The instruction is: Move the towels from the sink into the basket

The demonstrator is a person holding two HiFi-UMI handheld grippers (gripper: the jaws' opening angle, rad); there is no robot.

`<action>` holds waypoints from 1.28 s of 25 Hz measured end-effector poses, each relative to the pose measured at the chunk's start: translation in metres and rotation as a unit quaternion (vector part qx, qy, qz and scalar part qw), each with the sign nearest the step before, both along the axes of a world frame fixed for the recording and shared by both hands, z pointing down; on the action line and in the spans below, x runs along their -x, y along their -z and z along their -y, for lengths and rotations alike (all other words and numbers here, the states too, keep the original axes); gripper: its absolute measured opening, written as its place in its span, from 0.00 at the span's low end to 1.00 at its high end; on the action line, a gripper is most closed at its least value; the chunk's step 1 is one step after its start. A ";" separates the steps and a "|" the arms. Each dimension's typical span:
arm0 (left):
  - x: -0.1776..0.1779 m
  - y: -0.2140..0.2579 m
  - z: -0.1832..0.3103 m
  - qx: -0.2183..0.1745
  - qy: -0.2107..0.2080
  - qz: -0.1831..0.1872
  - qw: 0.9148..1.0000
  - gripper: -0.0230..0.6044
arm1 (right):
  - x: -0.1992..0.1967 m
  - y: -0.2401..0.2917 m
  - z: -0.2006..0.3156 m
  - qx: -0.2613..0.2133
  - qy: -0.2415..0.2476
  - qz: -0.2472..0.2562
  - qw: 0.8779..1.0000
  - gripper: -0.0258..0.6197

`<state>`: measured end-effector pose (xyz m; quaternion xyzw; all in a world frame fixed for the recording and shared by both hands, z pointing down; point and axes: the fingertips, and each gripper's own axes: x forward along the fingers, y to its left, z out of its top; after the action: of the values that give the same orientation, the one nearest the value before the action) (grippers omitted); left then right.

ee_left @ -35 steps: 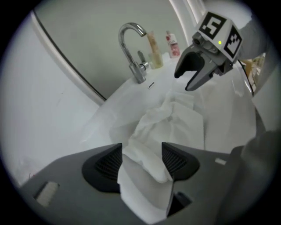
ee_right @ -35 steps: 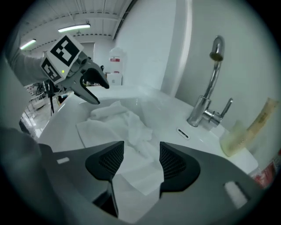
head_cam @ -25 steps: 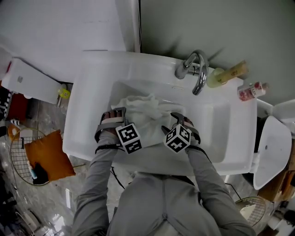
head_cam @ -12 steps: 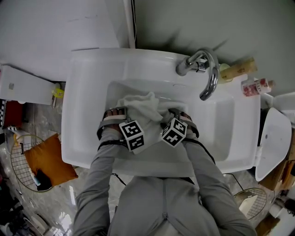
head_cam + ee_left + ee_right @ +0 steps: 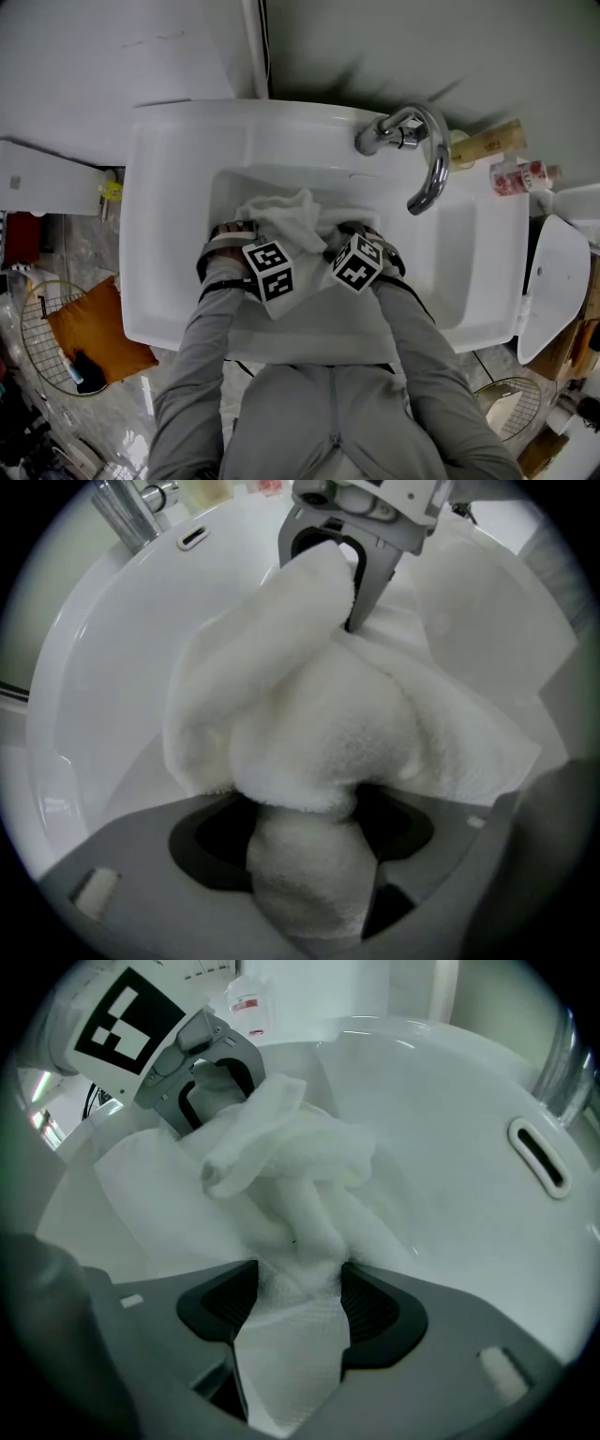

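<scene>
A crumpled white towel (image 5: 281, 217) lies in the white sink (image 5: 169, 234). Both grippers point down into the basin, one at each side of the pile. My left gripper (image 5: 234, 231) has a roll of towel (image 5: 309, 874) between its wide-set jaws (image 5: 305, 832), and dark gaps show beside the cloth. My right gripper (image 5: 353, 231) straddles a bunched fold (image 5: 300, 1213); its jaws (image 5: 298, 1288) have just been closing a little but still stand wide. Each gripper view shows the other gripper across the pile: the right one (image 5: 342, 546) and the left one (image 5: 202, 1072).
The chrome faucet (image 5: 422, 159) arches over the basin's back right, with bottles (image 5: 516, 173) on the ledge behind it. A wire basket (image 5: 37, 328) holding an orange cloth (image 5: 94, 328) stands on the floor at the left. A toilet (image 5: 553, 281) is at the right.
Both grippers have sunk lower into the basin, down onto the towel pile. The towel itself lies where it was.
</scene>
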<state>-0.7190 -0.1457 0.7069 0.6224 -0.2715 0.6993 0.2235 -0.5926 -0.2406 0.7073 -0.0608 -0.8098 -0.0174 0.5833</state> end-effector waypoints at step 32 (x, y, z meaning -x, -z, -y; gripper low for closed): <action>-0.021 0.068 -0.007 -0.131 0.150 -0.034 0.979 0.31 | -0.012 0.083 -0.006 -0.072 -0.038 0.119 0.990 0.10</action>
<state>-0.6978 -0.1383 0.6387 0.6218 -0.4433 0.5944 0.2519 -0.5806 -0.2347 0.6240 0.0147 -0.8718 -0.0606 0.4859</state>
